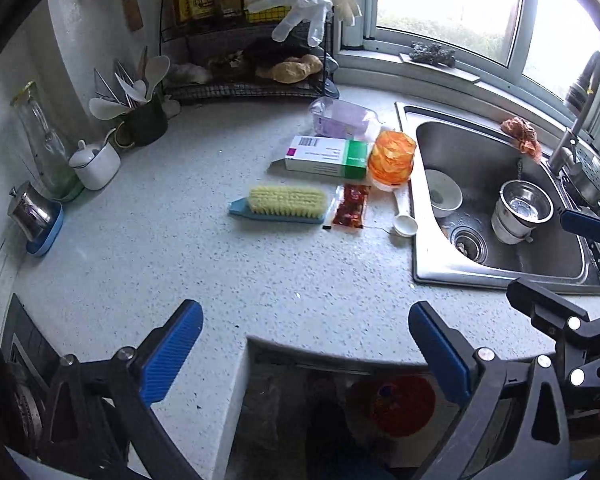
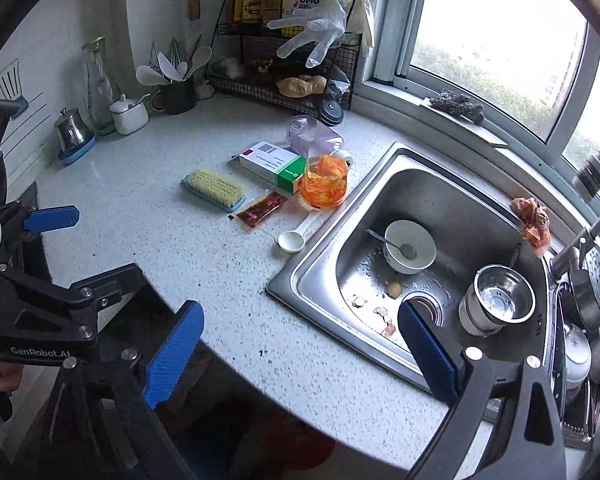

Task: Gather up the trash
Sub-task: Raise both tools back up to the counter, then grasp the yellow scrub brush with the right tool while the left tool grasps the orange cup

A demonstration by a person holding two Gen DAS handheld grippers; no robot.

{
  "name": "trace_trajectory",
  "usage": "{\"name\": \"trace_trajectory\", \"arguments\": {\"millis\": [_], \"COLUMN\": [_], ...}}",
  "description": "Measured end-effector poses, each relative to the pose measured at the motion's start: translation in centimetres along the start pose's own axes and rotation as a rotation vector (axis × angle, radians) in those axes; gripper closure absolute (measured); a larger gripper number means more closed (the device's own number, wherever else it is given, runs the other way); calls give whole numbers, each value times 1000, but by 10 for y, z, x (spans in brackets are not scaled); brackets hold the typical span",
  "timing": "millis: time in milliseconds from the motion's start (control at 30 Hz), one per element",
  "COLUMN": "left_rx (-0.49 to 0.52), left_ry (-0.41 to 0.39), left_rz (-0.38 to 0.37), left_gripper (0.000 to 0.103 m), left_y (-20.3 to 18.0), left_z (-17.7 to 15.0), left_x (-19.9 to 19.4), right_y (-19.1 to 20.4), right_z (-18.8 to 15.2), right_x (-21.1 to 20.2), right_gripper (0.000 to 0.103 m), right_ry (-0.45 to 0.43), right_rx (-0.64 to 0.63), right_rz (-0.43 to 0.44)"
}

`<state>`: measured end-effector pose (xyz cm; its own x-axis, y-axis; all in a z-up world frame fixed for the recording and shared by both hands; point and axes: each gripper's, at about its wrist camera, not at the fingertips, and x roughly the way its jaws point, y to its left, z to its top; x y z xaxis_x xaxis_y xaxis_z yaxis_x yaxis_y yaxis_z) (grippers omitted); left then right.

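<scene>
Both claws, left claw (image 1: 306, 354) and right claw (image 2: 296, 354), hovering over near edge of surface (image 1: 148, 240), jaws standing wide apart, holding nothing; trash waiting mid-surface: sauce sachet (image 1: 350, 208), medicine box (image 1: 326, 156), orange wrapper in cup (image 1: 392, 158); possibly eggshell bits (image 2: 384, 314) in sink (image 2: 440, 184); aiming low and flat for sachet first

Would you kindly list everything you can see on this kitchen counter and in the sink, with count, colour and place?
scrub brush: 1, yellow bristles on blue, mid-counter
sauce packet: 1, red, right of brush
box: 1, white and green, behind brush
orange cup: 1, orange, beside sink
clear container: 1, purplish, behind box
scoop: 1, white, by sink edge
bowl: 1, white, in sink, holding a spoon
eggshell bits: several, pale, near drain
steel cup: 1, silver, in sink
rag: 1, reddish, sink rim
wire rack: 1, black, back corner
gloves: pale, hung on rack
left gripper: open, empty
right gripper: open, empty
</scene>
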<state>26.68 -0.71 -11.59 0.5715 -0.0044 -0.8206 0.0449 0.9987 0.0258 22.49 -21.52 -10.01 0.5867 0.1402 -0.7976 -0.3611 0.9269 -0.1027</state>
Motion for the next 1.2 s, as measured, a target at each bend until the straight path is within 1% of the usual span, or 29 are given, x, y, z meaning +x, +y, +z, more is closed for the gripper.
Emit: {"name": "trace_trajectory", "arguments": {"millis": [133, 200, 300, 367, 500, 600, 733, 867, 933, 967, 1000, 1033, 1167, 1200], "left_rx": [-69, -90, -105, -128, -171, -166, -176, -203, -207, -206, -204, -203, -221, -221], "left_ry": [17, 31, 59, 85, 147, 198, 237, 260, 259, 260, 262, 262, 255, 253], "left_rz": [5, 18, 34, 40, 36, 25, 20, 17, 27, 27, 28, 30, 19, 22], "left_gripper": [1, 1, 1, 1, 1, 1, 1, 1, 1, 1, 1, 1, 1, 1], "left_y": [42, 61, 87, 105, 134, 145, 153, 159, 160, 160, 161, 161, 163, 163], "left_z": [31, 41, 52, 56, 51, 44, 36, 33, 34, 35, 36, 36, 40, 42], "left_x": [23, 34, 55, 71, 99, 116, 131, 139, 141, 142, 143, 143, 139, 138], "right_y": [16, 24, 38, 47, 69, 82, 95, 103, 105, 106, 108, 109, 112, 113], "right_z": [47, 68, 91, 104, 116, 119, 118, 120, 121, 121, 120, 119, 116, 114], "right_x": [35, 51, 78, 99, 140, 164, 187, 198, 202, 206, 210, 209, 203, 202], "right_gripper": [5, 2, 2, 2, 2, 2, 2, 2, 7, 15, 29, 31, 54, 57], "right_ry": [18, 30, 56, 90, 168, 211, 262, 281, 295, 309, 327, 310, 288, 283], "right_rx": [-66, -94, -132, -154, -217, -262, -308, -339, -336, -334, -334, -345, -343, -343], "right_rz": [35, 54, 85, 102, 144, 168, 192, 218, 247, 256, 264, 252, 271, 278]}}
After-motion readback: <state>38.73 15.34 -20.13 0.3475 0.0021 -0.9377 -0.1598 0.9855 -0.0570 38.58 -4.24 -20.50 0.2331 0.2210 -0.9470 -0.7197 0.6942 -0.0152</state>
